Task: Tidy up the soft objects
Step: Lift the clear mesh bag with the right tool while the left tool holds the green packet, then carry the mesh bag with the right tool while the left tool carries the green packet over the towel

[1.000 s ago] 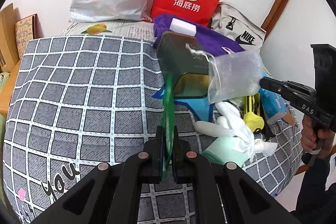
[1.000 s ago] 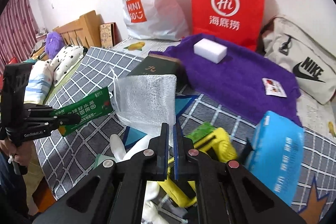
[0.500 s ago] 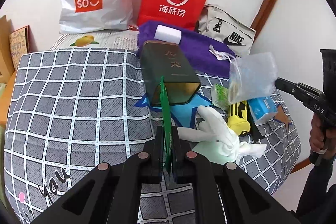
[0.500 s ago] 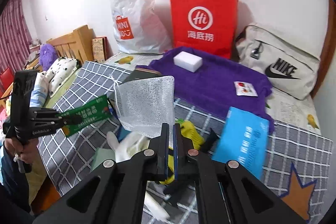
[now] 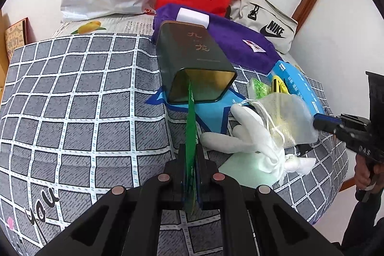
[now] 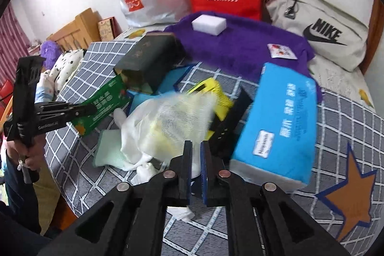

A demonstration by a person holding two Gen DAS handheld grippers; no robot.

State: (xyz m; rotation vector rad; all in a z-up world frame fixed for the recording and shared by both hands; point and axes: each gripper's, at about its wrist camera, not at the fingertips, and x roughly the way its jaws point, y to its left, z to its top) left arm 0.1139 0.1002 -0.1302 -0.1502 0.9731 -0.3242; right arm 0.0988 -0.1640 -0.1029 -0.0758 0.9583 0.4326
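- Left wrist view: the left gripper is clamped on the green packet. Its far tip sits right at the open mouth of the dark tin in the middle of the frame.
- Right wrist view: the right gripper pinches the mesh pouch, low in the middle, over the pile.
- Nothing looks put away yet. The white glove, yellow thing and blue pack wait on the bed.
- The left side of the bed has lots of room. The right side is crowded, near the bed's edge.
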